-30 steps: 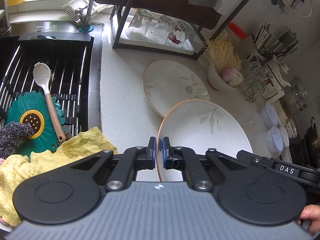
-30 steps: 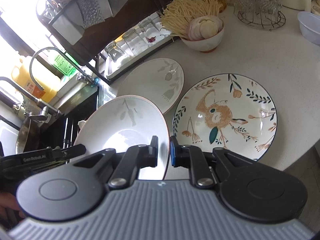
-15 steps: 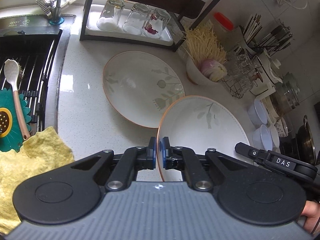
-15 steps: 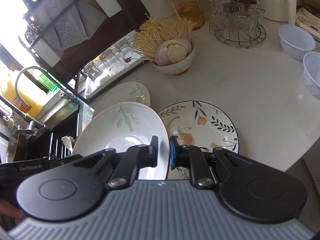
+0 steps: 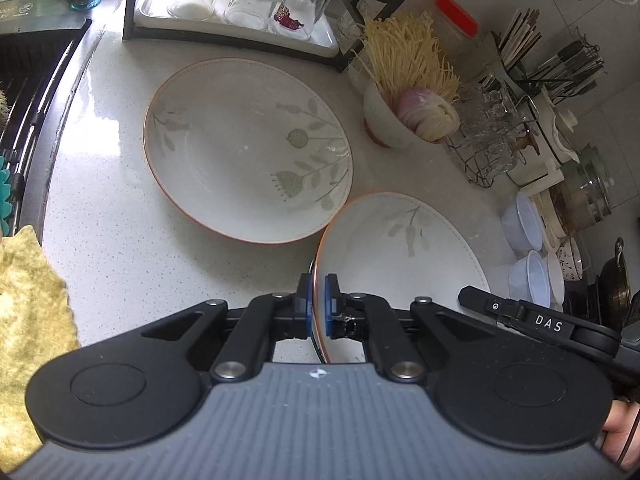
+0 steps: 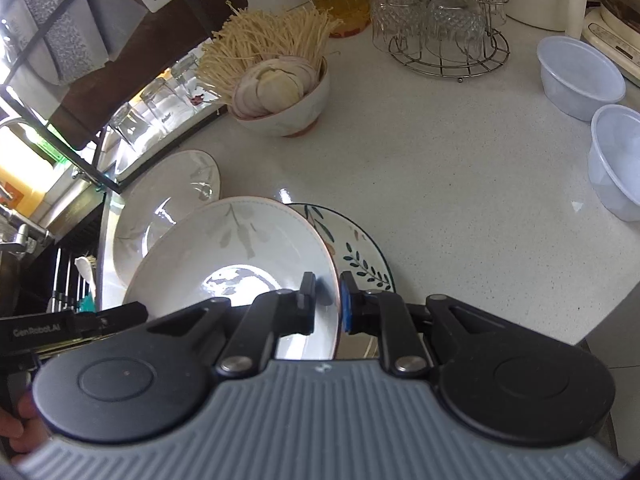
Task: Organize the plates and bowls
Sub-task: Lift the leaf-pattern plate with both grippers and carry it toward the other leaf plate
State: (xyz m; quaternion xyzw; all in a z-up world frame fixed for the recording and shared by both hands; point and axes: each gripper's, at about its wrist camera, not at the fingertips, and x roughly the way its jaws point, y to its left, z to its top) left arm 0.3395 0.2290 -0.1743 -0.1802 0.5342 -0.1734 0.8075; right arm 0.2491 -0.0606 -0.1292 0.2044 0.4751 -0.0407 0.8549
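Note:
A white plate with an orange rim and a grey leaf print point(image 5: 404, 240) point(image 6: 240, 256) is held up off the counter by both grippers. My left gripper point(image 5: 317, 300) is shut on its left rim. My right gripper point(image 6: 326, 300) is shut on its right rim. A larger matching white plate point(image 5: 248, 148) point(image 6: 160, 196) lies flat on the counter just behind it. A colourful bird-and-leaf plate point(image 6: 356, 252) lies under the held plate, mostly hidden.
A bowl of sliced onion and enoki mushrooms point(image 6: 280, 96) point(image 5: 408, 116) stands behind the plates. Two translucent plastic bowls point(image 6: 580, 76) point(image 6: 618, 160) sit at right. A wire rack of glasses point(image 6: 440, 28), a glass tray point(image 5: 240, 4) and the sink rack point(image 5: 24, 92) border the counter. A yellow cloth point(image 5: 28, 320) lies at left.
Both grippers have carried the held plate to the right, away from the sink and over the colourful plate, which is now mostly covered.

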